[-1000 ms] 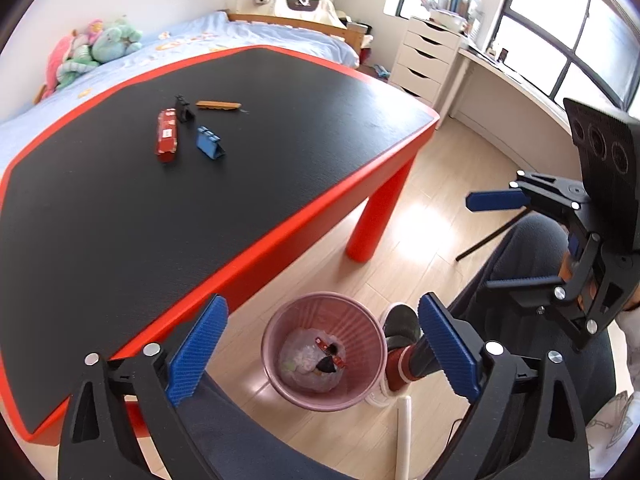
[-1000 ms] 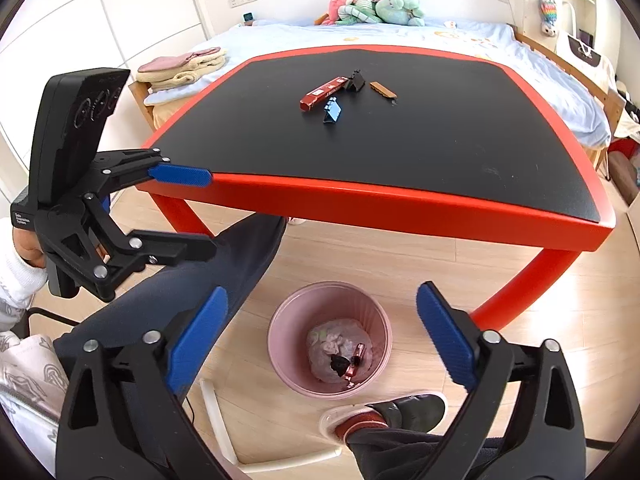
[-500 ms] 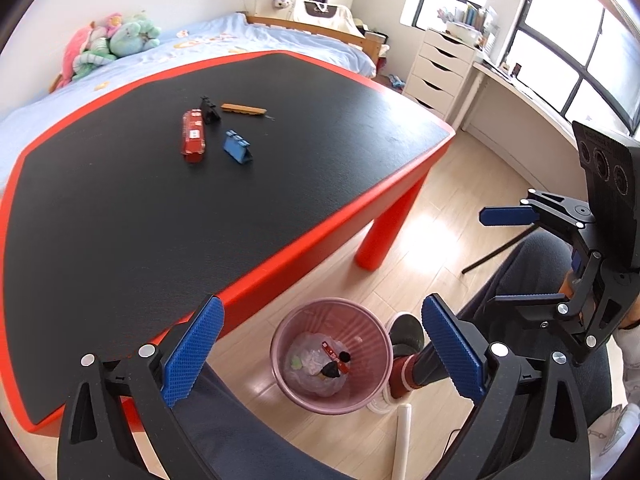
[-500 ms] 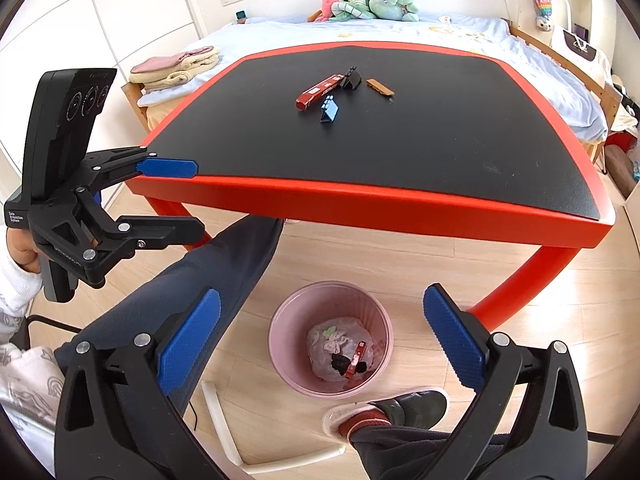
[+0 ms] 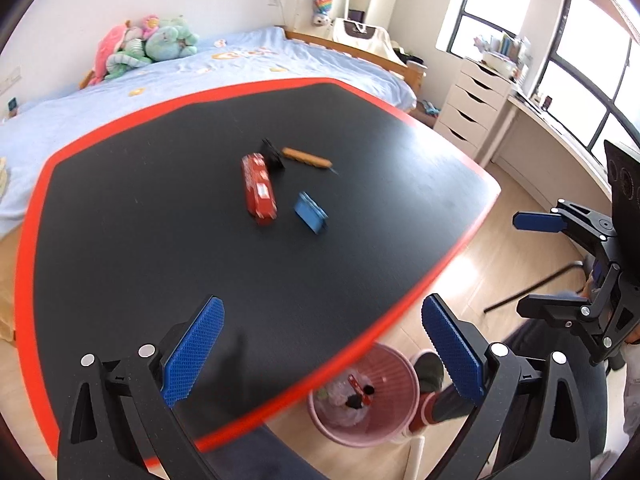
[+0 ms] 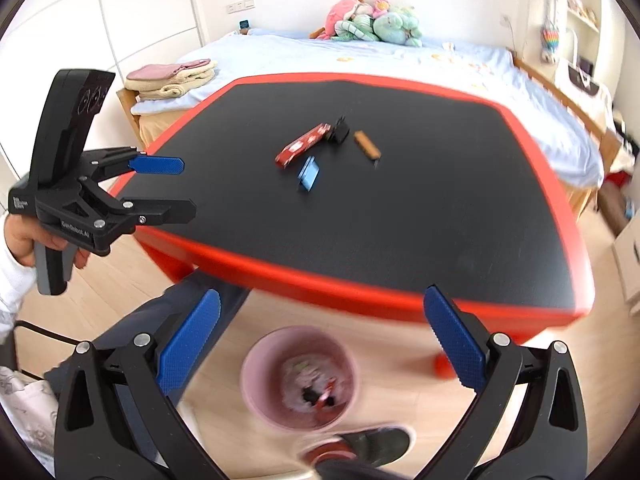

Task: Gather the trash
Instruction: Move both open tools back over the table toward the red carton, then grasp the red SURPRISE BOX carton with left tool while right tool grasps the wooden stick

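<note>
So the trash is split two ways right now. Some of it is already in the pink bin on the floor by the table's near edge: crumpled wrappers plus something red and black can be made out, though it's blurry. Four bits are left in a loose cluster around the middle of the black table: a red wrapper, a small black piece touching its far end, a brown stick-shaped thing just beside that, and a blue packet a little apart on the near side.

What's changed: compared with a second ago, both cameras have been lifted and tilted up off the bin. It was centred low in both views then; now it's pushed to the bottom edge and the table cluster is sitting closer to the middle. It reads like a drop has just been finished and the next pickup is being lined up, so the job is judged maybe halfway done.

Claws: the left gripper is spread wide, with nothing held and nothing touched, above the table's near edge. The right gripper is spread just as wide, also empty, over the bin and floor.
</note>
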